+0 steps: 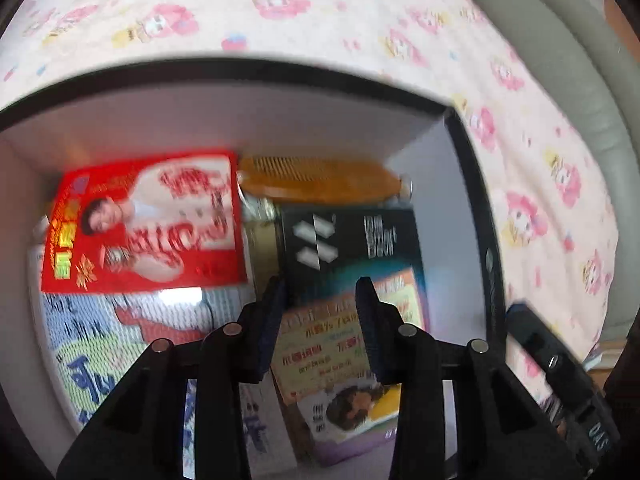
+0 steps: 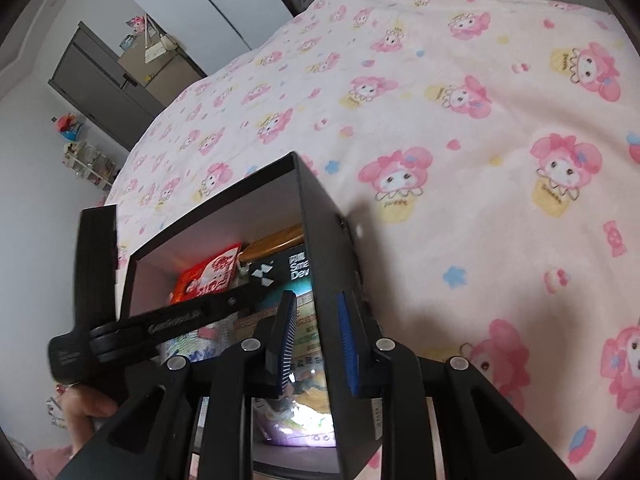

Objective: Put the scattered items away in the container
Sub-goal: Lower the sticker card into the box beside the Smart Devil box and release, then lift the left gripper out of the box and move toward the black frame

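A black container (image 1: 240, 68) with white inner walls stands on the bed. In it lie a red packet (image 1: 148, 220), an orange comb (image 1: 316, 180), a black carton (image 1: 348, 240), a blue-and-white packet (image 1: 120, 340) and a colourful printed packet (image 1: 332, 352). My left gripper (image 1: 320, 284) hangs over the colourful packet with its jaws apart and nothing pressed between them. In the right wrist view the left gripper (image 2: 180, 316) reaches into the container (image 2: 332, 220) from the left. My right gripper (image 2: 315, 298) is shut on the container's right wall, one finger inside and one outside.
A pink blanket (image 2: 480, 160) with cartoon prints covers the bed all around the container. A grey padded bed edge (image 1: 580, 80) runs along the right. A dark cabinet (image 2: 100, 84) stands by the far wall. A person's hand (image 2: 88, 404) shows at the lower left.
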`<state>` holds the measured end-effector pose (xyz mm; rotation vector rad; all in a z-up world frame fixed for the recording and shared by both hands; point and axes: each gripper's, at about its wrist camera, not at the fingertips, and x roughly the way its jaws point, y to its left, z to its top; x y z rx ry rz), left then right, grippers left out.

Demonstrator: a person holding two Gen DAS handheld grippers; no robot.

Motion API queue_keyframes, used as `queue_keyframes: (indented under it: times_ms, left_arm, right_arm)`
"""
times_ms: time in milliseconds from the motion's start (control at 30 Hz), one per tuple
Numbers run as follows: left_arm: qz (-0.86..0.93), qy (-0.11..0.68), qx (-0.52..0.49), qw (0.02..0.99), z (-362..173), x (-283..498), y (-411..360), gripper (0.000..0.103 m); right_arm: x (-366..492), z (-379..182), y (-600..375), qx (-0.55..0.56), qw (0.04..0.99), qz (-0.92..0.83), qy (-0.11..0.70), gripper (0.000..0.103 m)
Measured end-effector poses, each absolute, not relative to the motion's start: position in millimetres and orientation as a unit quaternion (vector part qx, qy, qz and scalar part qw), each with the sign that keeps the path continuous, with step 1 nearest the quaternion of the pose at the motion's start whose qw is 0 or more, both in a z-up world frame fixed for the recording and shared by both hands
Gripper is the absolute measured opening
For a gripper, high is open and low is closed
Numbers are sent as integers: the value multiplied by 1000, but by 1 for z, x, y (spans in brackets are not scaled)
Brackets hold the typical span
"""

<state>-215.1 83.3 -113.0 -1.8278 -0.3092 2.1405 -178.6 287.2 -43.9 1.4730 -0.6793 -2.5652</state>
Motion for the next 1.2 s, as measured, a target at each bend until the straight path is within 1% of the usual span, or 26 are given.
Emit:
queue_keyframes:
  times_ms: [100,167,267,400,500,567,600,700,767,867,967,1033,1100,1200]
  left_arm:
    - [747,-72,-640,164,-113,-209,91,38]
    - [754,-93,-628,169,-105,-204,84,38]
    - [768,-124,-613,140,-95,-192,61,38]
    - [746,-147,-633,144,-105,-181,45,38]
    - [730,-157,-646,156,-117,-173,52,38]
    - [721,-169,-649,172,-122,-176,71,38]
    - [716,-175,-651,181,-122,-174,75,41]
    - [728,-157,-643,181,-117,-169,83,44]
    - [735,-152,-634,185,-113,-167,82,44]
    - [771,-136,-597,176,-93,-168,78,44]
    - [806,-127,-549,180,-61,-151,72,45]
    - [823,-118,-525,184,-43,-141,74,48]
    - [838,-99,-504,185,-25,-127,76,49]
    - [845,-92,-491,191,-9,-116,74,49]
  right_arm:
    - [-180,-47,289,490,47,-841,-225,19]
    - [-179,-48,289,494,50,-837,-228,19]
    - [-177,-46,285,493,55,-840,-221,19]
    - [-179,-47,283,495,61,-838,-221,19]
    - [-179,-48,280,499,66,-837,-216,19]
    - [-179,-48,277,501,67,-836,-212,19]
    - [-178,-48,276,502,66,-837,-208,19]
    - [-178,-51,277,508,62,-834,-206,19]
    - [-179,-52,276,511,59,-834,-201,19]
    - [-177,-51,272,509,52,-839,-187,19]
    - [-170,-39,267,490,33,-857,-156,21]
    - [-160,-26,262,470,25,-872,-136,25]
    - [-150,-16,258,456,23,-881,-123,26]
    - [-133,-2,250,437,23,-892,-111,27]
